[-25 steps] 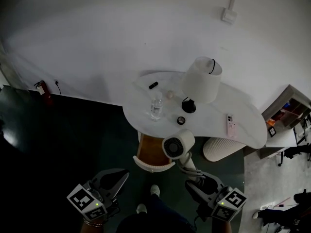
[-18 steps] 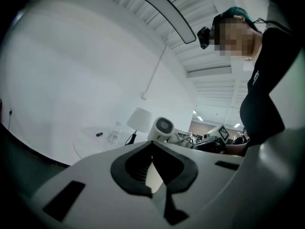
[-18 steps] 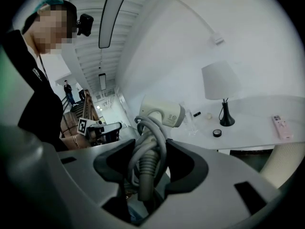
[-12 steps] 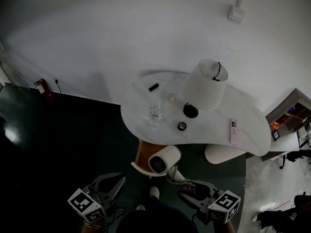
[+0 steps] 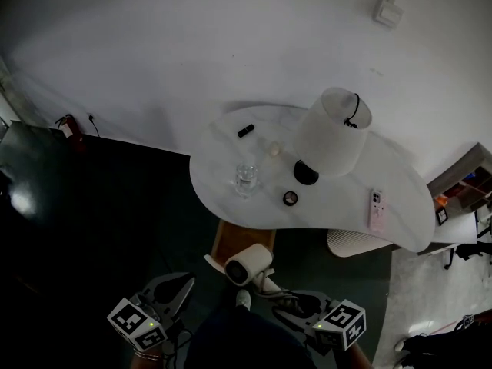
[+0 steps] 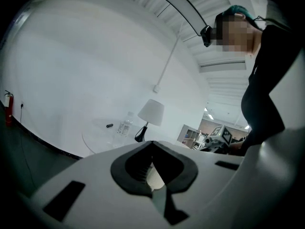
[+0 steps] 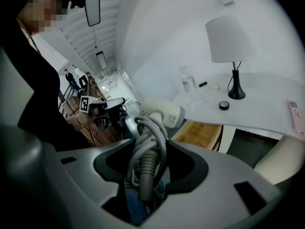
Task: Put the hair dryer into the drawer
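Head view first: I am finding the drawer (image 5: 240, 237) under the white table (image 5: 346, 198) already pulled out, its wooden inside bare as far as I can see. The hair dryer (image 5: 247, 266) is not in it yet. It is hanging at the drawer's near edge, over the white front panel, and I cannot judge how high above it.

I am holding it in the right gripper (image 5: 286, 302). In the right gripper view its jaws are clamping the handle, with the cord (image 7: 155, 137) wound in loops around it. The left gripper (image 5: 184, 284) is idling well to the left. Its own view is showing the jaw tips meeting with nothing between them, so I am recording it as closed and empty.

Done, in my judgement: drawer open, dryer picked up and brought to the drawer. Left: carrying it on over the opening, lowering it inside and letting go.

Orientation: the handle is running away from the right gripper towards the drawer, and the barrel is sitting across its far end. The barrel's long axis is slanting from the person's side towards the table, with one round, dark-centred end facing back and to the left. I cannot tell whether that end is the nozzle or the intake.
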Demonstrator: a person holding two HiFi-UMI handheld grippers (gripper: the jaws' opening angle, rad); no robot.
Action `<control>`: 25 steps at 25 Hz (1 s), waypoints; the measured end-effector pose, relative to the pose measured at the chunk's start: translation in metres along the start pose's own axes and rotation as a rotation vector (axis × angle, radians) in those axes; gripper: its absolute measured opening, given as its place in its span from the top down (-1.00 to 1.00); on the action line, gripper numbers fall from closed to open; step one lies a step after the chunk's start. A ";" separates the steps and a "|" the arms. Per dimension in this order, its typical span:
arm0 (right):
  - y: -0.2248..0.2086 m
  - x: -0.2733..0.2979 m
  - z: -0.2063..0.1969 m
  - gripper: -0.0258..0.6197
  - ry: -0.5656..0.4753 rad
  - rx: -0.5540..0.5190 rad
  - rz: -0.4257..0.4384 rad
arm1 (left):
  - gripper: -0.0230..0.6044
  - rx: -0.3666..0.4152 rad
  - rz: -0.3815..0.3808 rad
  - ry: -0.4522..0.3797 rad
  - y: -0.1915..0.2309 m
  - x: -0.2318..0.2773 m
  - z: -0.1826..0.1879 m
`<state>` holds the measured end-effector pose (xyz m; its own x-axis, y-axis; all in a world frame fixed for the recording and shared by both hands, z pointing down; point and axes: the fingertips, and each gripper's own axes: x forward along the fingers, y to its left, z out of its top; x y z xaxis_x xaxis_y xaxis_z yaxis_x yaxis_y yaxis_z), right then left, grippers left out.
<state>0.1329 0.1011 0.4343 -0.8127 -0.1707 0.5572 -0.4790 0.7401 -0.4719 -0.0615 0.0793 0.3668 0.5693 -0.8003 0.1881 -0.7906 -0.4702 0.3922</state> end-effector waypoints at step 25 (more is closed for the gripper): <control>-0.048 0.047 -0.026 0.25 0.315 0.131 -0.109 | 0.90 -0.006 -0.086 0.126 0.042 0.052 0.002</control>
<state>0.1257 0.0745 0.5008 -0.6217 -0.0202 0.7830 -0.6127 0.6353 -0.4701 -0.0657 0.0172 0.3908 0.6589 -0.7040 0.2649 -0.7366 -0.5325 0.4170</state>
